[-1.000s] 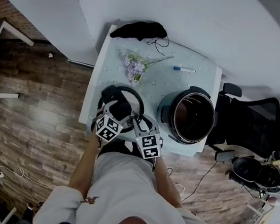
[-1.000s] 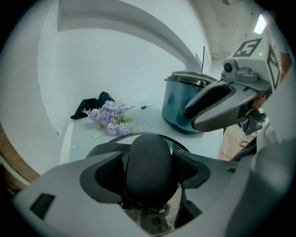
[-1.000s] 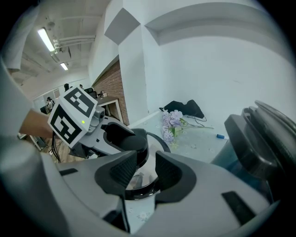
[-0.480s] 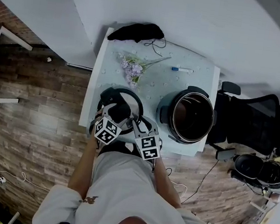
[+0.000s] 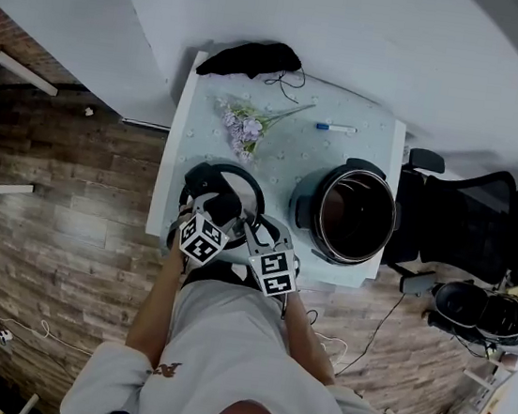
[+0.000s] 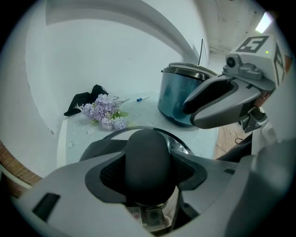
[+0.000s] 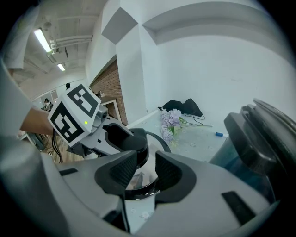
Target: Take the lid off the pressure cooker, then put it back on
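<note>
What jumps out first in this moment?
The open pressure cooker stands at the right of the table, with its lid lying apart at the near left. The left tool has just been closing, with the lid's knob between its jaws.

The lid (image 5: 241, 184), shiny metal with a black rim and black knob (image 6: 148, 162), lies flat on the table (image 5: 286, 148), left of and apart from the upright, uncovered blue-grey pressure cooker (image 5: 355, 214).

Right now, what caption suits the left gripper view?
Left claw, just closing, grips the black domed knob of the round steel lid; blue pressure cooker open behind.
</note>
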A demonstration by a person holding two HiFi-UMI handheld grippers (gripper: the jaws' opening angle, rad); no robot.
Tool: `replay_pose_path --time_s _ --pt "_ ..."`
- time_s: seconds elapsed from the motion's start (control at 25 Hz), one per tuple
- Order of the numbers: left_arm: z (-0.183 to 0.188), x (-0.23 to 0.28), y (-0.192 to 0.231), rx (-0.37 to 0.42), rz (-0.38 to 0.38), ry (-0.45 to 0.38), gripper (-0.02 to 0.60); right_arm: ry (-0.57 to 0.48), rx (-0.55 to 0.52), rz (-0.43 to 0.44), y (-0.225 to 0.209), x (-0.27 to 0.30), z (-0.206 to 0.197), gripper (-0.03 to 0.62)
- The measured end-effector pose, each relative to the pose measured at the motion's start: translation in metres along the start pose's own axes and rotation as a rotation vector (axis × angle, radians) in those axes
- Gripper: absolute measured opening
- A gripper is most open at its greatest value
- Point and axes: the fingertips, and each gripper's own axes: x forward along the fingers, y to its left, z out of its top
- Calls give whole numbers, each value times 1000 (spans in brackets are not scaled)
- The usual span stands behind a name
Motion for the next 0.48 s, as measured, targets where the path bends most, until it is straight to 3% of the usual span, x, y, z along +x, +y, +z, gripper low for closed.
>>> replay_pose_path --time_s 0.48 --pt "8 -9 2 -3 11 30 275 5 -27 28 6 -2 4 124"
